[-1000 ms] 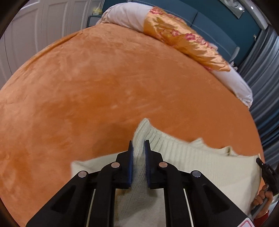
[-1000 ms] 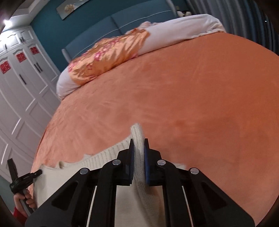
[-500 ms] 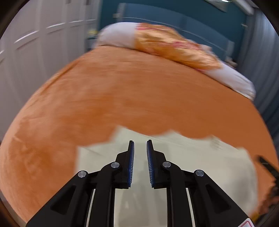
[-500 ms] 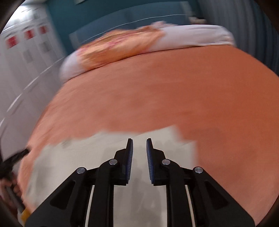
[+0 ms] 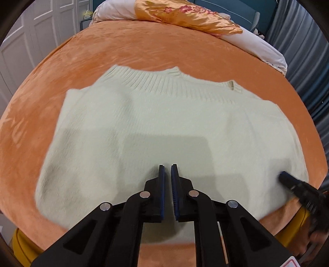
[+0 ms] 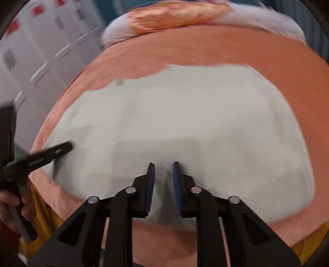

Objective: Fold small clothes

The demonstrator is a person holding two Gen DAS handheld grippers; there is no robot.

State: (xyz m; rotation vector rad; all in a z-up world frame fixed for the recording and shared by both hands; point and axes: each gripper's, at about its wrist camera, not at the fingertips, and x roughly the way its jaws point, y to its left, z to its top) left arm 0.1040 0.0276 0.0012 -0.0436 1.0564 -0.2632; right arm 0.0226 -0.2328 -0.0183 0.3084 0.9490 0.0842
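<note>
A cream knit sweater (image 5: 164,123) lies folded flat on the orange bedspread (image 5: 144,49), its ribbed hem along the far edge. It also shows, blurred, in the right wrist view (image 6: 185,115). My left gripper (image 5: 167,170) hovers above the sweater's near half, jaws slightly apart and empty. My right gripper (image 6: 163,168) is also above the near half, jaws apart and empty. Each gripper shows in the other's view: the right one at the sweater's right edge (image 5: 287,180), the left one at its left edge (image 6: 59,150).
A white pillow (image 5: 265,49) with an orange floral cover (image 5: 185,14) lies at the head of the bed. White wardrobe doors (image 5: 26,41) stand on the left, grey curtains (image 5: 304,51) on the right. The bed's near edge is just below the sweater.
Both grippers let go of the sweater's edge, which they carried forward a second ago, and pulled back and up. The sweater now lies folded flat.
</note>
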